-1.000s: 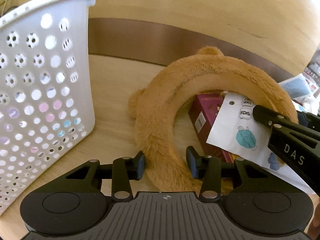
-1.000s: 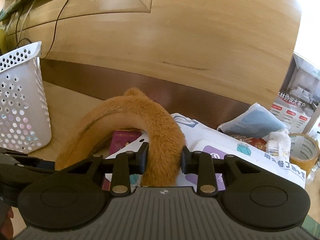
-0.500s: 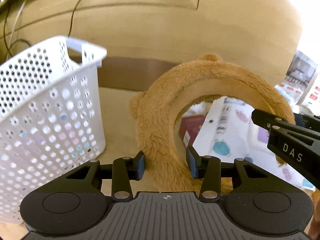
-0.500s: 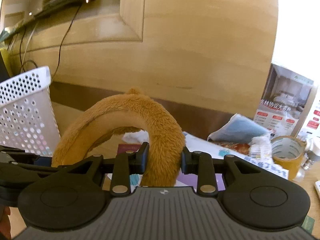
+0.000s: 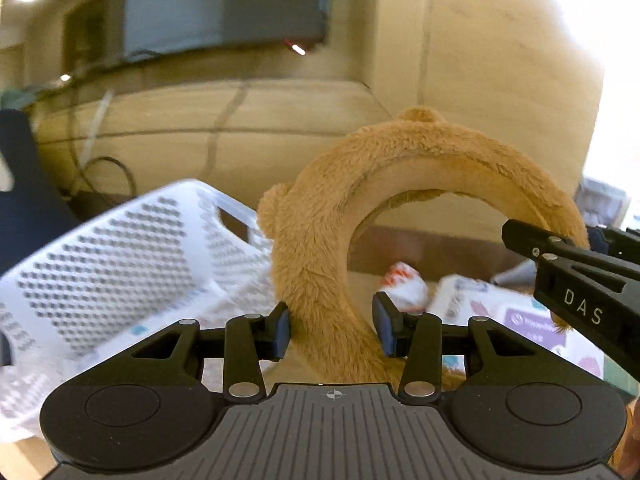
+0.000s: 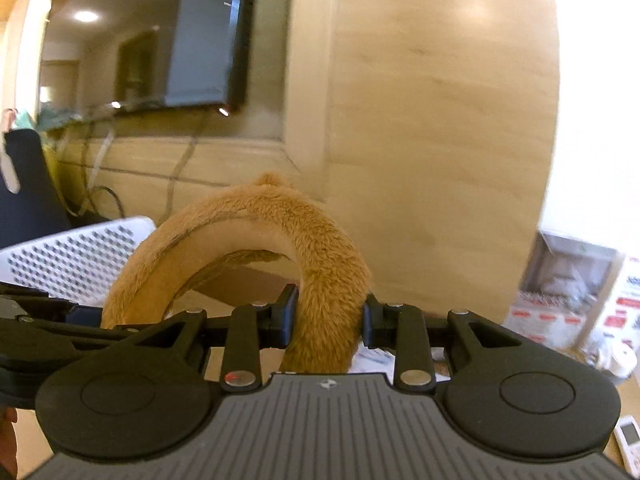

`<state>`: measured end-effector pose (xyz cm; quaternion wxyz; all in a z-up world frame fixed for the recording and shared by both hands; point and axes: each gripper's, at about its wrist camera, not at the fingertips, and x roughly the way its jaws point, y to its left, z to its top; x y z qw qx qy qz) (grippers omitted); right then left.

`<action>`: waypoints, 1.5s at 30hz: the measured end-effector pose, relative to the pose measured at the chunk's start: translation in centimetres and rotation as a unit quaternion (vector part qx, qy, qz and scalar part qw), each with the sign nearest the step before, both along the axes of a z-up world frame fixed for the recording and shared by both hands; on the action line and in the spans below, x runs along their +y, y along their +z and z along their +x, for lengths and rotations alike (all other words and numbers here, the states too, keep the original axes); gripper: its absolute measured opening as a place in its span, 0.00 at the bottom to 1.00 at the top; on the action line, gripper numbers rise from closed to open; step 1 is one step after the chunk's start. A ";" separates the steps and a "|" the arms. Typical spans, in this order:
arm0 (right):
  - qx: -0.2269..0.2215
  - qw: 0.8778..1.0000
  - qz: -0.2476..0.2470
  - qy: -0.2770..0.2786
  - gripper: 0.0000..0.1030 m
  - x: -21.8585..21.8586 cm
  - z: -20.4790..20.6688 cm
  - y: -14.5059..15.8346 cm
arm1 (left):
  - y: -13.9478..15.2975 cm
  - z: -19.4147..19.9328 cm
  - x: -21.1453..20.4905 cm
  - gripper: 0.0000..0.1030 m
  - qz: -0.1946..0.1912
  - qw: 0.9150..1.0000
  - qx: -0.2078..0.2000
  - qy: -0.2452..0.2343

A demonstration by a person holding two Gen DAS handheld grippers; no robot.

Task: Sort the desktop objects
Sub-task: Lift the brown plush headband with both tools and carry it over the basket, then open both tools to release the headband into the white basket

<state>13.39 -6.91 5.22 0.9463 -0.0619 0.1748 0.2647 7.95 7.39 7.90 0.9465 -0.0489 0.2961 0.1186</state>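
1. The plush ring is up in the air, gripped from both ends: the left gripper has its pads pressed into the fur at the ring's lower left, and the right gripper is clamped across the ring's right side.
2. The white basket sits just left of the ring and lower, its open top tilted into view. The ring is not in it yet; it hangs beside the rim.
3. My read: one item is mid-carry, lifted and on course for the basket, with the drop-in left to do.
4. Much is unsorted. To the right of the ring, below it, lie printed packets and a small orange-and-white thing, too blurred to name.
5. Whether the basket already holds anything I cannot tell; its wall is blurred.
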 end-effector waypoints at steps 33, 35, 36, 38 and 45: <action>0.092 0.973 -0.043 0.205 0.36 21.1 0.7 -2.5 | -1.6 -2.8 19.0 0.45 -0.026 0.974 0.095 0.206; 0.091 0.973 -0.048 0.205 0.38 21.3 0.8 -2.8 | -2.2 -2.4 19.0 0.46 -0.014 0.974 0.106 0.201; 0.091 0.973 -0.052 0.204 0.41 21.4 0.7 -3.0 | -2.4 -2.2 19.1 0.53 -0.010 0.974 0.111 0.200; 0.093 0.973 -0.058 0.203 0.42 21.7 0.7 -3.3 | -2.5 -2.3 18.8 0.54 0.003 0.973 0.111 0.200; 0.091 0.977 -0.045 0.186 0.69 21.1 0.7 -3.0 | -2.4 -3.1 18.9 0.77 0.019 0.973 0.101 0.208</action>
